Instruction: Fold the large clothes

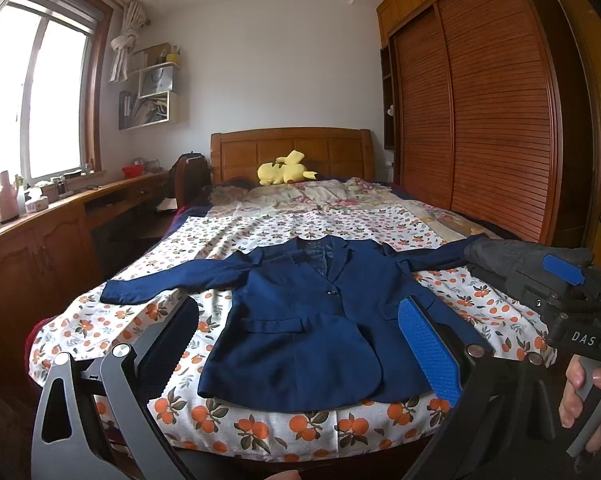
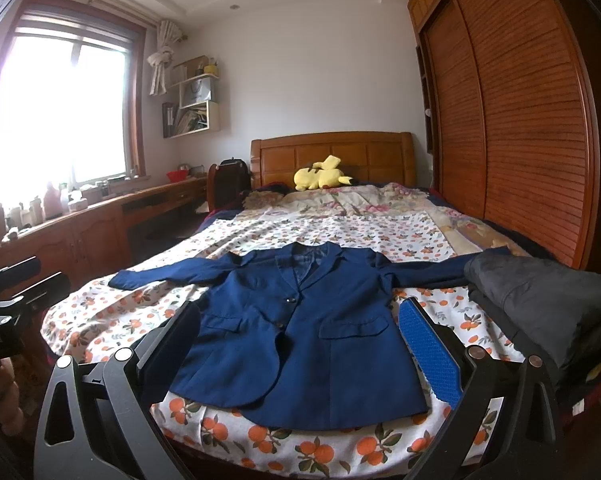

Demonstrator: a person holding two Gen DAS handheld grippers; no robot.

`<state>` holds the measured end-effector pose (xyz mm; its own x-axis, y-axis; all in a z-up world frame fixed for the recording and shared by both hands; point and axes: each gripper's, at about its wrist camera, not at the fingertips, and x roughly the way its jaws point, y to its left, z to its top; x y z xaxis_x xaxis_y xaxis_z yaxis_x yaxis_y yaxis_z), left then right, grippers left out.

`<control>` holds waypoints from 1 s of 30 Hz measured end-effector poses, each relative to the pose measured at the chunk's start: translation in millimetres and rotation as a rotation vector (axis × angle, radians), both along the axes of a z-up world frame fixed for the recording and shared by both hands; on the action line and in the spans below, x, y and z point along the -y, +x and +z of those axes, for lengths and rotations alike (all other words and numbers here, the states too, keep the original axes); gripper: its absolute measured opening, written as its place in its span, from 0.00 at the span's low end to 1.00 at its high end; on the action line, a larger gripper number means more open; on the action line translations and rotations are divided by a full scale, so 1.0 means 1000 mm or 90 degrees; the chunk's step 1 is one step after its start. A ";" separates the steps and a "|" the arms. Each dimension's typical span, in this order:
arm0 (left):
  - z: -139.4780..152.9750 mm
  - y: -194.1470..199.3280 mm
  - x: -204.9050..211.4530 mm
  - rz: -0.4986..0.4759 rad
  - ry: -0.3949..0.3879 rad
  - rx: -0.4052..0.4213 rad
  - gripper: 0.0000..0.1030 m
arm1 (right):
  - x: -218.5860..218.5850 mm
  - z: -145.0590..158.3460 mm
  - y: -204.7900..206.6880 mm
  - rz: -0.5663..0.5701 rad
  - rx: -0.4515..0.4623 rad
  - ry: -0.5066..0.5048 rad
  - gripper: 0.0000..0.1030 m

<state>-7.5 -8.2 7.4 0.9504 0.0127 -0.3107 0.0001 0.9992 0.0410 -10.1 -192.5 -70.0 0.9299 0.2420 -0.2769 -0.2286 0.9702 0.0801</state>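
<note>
A navy blue blazer (image 1: pixel 300 316) lies flat and face up on the orange-print bedsheet (image 1: pixel 260 428), sleeves spread to both sides, collar toward the headboard. It shows the same way in the right wrist view (image 2: pixel 304 340). My left gripper (image 1: pixel 300 344) is open and empty, held above the foot of the bed in front of the blazer's hem. My right gripper (image 2: pixel 300 348) is open and empty too, at the same distance; it also shows at the right edge of the left wrist view (image 1: pixel 572 296).
A folded dark grey garment (image 2: pixel 540 300) lies on the bed's right side over the blazer's sleeve end. A yellow plush toy (image 2: pixel 320 176) sits by the wooden headboard. A wardrobe (image 2: pixel 520 120) runs along the right, a wooden desk (image 2: pixel 100 220) along the left.
</note>
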 end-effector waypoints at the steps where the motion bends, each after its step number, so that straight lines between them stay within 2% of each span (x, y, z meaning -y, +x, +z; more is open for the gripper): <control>1: -0.002 0.001 -0.001 0.000 -0.001 -0.001 0.98 | 0.000 0.000 0.000 0.000 0.000 0.000 0.93; 30: -0.007 0.006 -0.005 0.003 -0.006 -0.008 0.98 | -0.001 -0.002 0.001 0.001 0.000 0.001 0.93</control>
